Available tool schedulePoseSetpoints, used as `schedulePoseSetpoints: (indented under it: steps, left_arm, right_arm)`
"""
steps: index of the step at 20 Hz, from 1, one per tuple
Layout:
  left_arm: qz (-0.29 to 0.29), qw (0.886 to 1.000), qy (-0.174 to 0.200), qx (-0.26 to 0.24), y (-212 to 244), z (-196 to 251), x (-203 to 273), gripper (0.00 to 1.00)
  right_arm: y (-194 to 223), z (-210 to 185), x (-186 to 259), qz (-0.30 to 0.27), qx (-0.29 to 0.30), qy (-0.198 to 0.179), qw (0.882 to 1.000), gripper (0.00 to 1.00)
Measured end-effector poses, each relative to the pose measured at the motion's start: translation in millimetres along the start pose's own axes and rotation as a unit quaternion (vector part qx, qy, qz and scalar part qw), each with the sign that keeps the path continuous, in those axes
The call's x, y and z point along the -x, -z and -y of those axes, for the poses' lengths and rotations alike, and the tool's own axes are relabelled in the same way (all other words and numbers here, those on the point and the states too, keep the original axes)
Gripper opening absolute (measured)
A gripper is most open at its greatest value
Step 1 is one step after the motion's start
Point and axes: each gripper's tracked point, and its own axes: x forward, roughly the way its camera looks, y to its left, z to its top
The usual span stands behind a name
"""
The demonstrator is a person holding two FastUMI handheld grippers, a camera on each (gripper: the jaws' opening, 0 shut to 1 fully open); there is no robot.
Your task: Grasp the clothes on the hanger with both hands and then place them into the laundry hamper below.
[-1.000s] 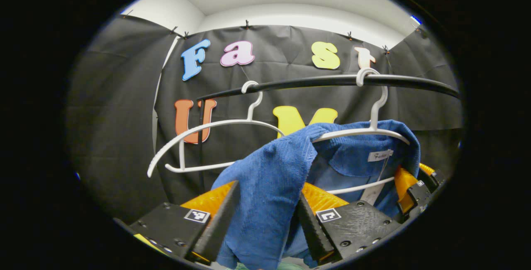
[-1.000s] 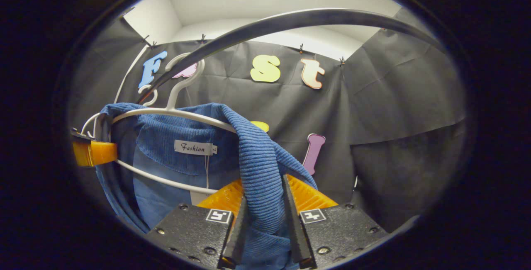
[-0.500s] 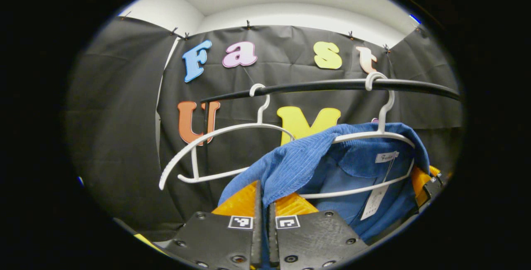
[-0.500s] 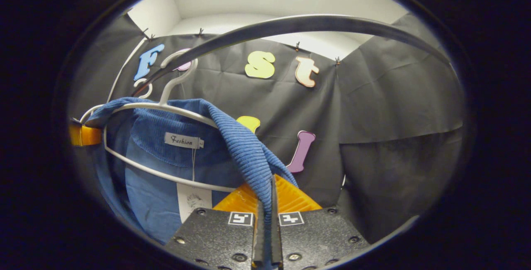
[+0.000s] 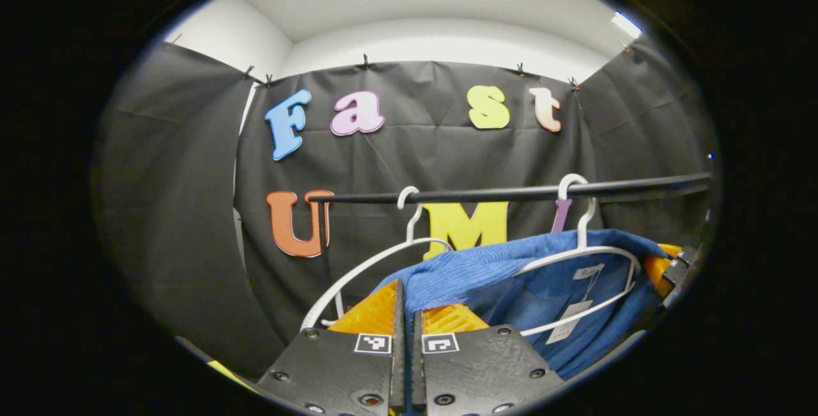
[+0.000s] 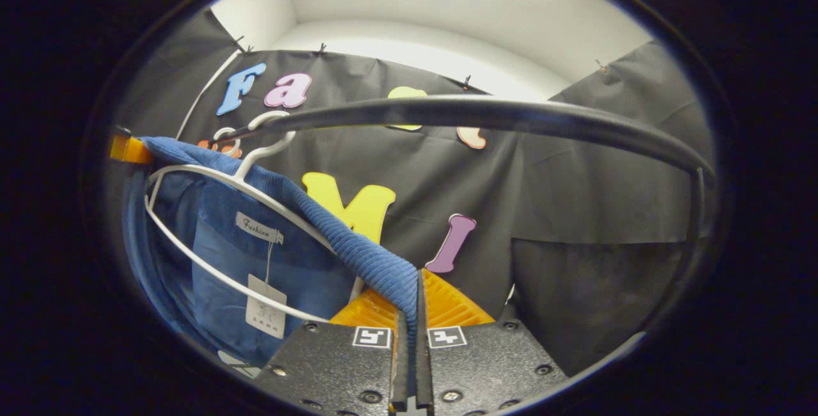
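A blue ribbed garment hangs over a white hanger hooked on the black rail. My left gripper is shut on one shoulder of it, the cloth pinched between both fingers and stretched taut toward the hanger. In the right gripper view the same blue garment drapes on its white hanger, and my right gripper is shut on the other shoulder. The other gripper shows at the garment's far left edge there, and at the far right in the left gripper view.
A second, bare white hanger hangs on the rail to the left of the garment. The black rail arcs close overhead in the right gripper view, with its upright post at the right. Black cloth walls surround the booth.
Both grippers went from wide apart around the shoulders to shut on the cloth. They have since lifted, so the rail and hangers sit lower in both views and the garment is pulled taut.
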Motion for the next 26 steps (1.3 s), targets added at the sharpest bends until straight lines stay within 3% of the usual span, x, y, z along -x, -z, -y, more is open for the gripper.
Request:
schedulePoseSetpoints:
  steps: [5,9,13,17,22,24,25,26]
  left_arm:
    - [-0.073,0.991,0.103,0.048,-13,-5,-2,0.07]
    - [-0.123,0.971,0.186,0.089,-18,0,-4,0.07]
    - [-0.162,0.948,0.26,0.087,-4,7,-13,0.04]
    - [-0.195,0.927,0.3,0.113,19,11,-12,0.07]
    - [-0.216,0.886,0.365,0.187,42,18,-18,0.06]
    - [-0.215,0.881,0.377,0.186,48,19,-27,0.02]
    - [-0.211,0.884,0.379,0.171,51,16,-35,0.07]
    - [-0.216,0.884,0.381,0.161,57,17,-43,0.02]
  right_arm:
    - [-8,7,15,-0.017,0.012,-0.044,0.999,0.08]
    - [-9,15,28,-0.04,-0.007,-0.083,0.996,0.08]
    - [-8,26,35,-0.049,-0.008,-0.098,0.994,0.08]
    - [6,23,35,-0.074,-0.011,-0.107,0.991,0.08]
    - [10,24,32,-0.095,-0.07,-0.118,0.986,0.07]
    - [6,24,31,-0.094,-0.069,-0.12,0.986,0.07]
    - [5,23,32,-0.095,-0.06,-0.12,0.986,0.07]
    - [4,24,32,-0.094,-0.05,-0.118,0.987,0.07]
